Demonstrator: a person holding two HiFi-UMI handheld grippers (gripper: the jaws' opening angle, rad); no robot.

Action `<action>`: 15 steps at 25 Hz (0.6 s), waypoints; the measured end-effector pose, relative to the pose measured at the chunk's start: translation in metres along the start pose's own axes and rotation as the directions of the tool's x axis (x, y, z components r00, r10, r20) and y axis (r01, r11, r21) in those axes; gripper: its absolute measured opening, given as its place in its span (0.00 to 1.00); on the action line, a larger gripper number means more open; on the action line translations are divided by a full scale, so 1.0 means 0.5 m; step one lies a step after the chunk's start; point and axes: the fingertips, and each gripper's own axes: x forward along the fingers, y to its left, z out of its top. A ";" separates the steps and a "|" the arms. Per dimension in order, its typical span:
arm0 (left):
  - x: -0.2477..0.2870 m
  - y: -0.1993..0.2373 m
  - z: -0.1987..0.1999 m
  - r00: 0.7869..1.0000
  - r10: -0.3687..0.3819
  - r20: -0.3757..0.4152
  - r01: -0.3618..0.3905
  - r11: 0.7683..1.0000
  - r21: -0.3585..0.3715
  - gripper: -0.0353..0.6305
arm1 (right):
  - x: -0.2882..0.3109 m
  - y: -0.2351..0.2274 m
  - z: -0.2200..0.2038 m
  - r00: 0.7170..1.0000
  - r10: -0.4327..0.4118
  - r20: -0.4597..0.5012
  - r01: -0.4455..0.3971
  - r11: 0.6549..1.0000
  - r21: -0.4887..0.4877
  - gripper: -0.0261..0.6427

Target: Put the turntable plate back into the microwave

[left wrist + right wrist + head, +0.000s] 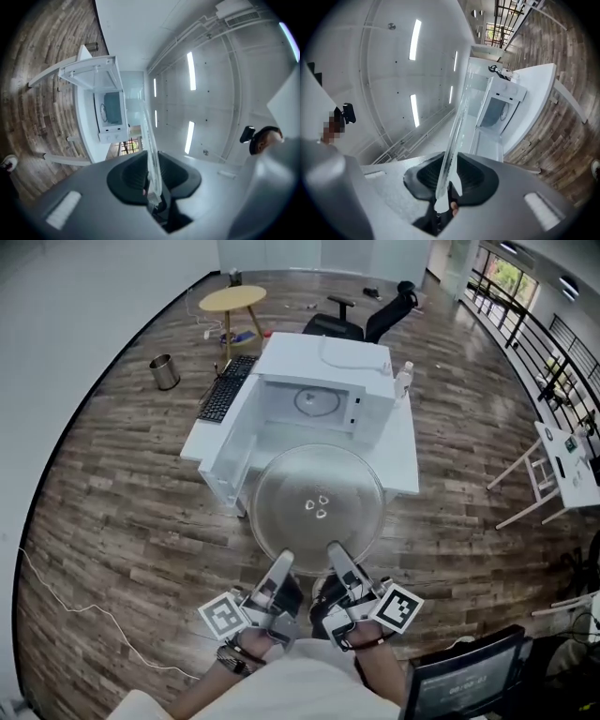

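Turntable plate point(319, 486) in left gripper point(284, 561), right gripper point(334, 551), microwave point(323, 371) open

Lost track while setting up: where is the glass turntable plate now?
Head view, centre: the turntable plate is held at its near rim by the left gripper and right gripper, short of the open microwave on the white table.

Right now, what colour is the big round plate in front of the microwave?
No colour really: the turntable plate is clear, see-through glass. The head view shows it best.
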 end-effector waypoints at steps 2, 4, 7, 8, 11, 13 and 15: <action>0.030 0.015 0.009 1.000 0.008 0.013 -0.008 1.000 0.000 0.17 | 0.019 -0.021 0.024 1.000 -0.002 -0.015 0.003 1.000 0.013 0.14; 0.063 0.023 0.017 1.000 0.010 0.015 -0.010 1.000 0.019 0.17 | 0.035 -0.037 0.050 1.000 -0.002 -0.019 0.003 1.000 0.022 0.14; 0.115 0.034 0.028 1.000 0.011 0.016 -0.011 0.999 0.041 0.17 | 0.062 -0.055 0.095 1.000 0.004 -0.025 -0.004 1.000 0.019 0.14; 0.131 0.039 0.031 1.000 0.011 0.019 -0.012 0.999 0.041 0.17 | 0.070 -0.059 0.110 1.000 0.006 -0.028 -0.006 1.000 0.015 0.14; 0.176 0.054 0.038 0.999 0.015 0.032 -0.016 0.999 0.041 0.17 | 0.093 -0.075 0.152 0.999 0.010 -0.041 -0.010 1.000 0.008 0.14; 0.204 0.059 0.045 0.999 0.014 0.042 -0.016 0.999 0.043 0.17 | 0.109 -0.084 0.177 0.999 0.013 -0.048 -0.013 1.000 0.009 0.14; 0.228 0.061 0.056 0.999 0.010 0.053 -0.012 0.999 0.046 0.17 | 0.128 -0.088 0.196 0.998 0.019 -0.053 -0.018 1.000 0.014 0.14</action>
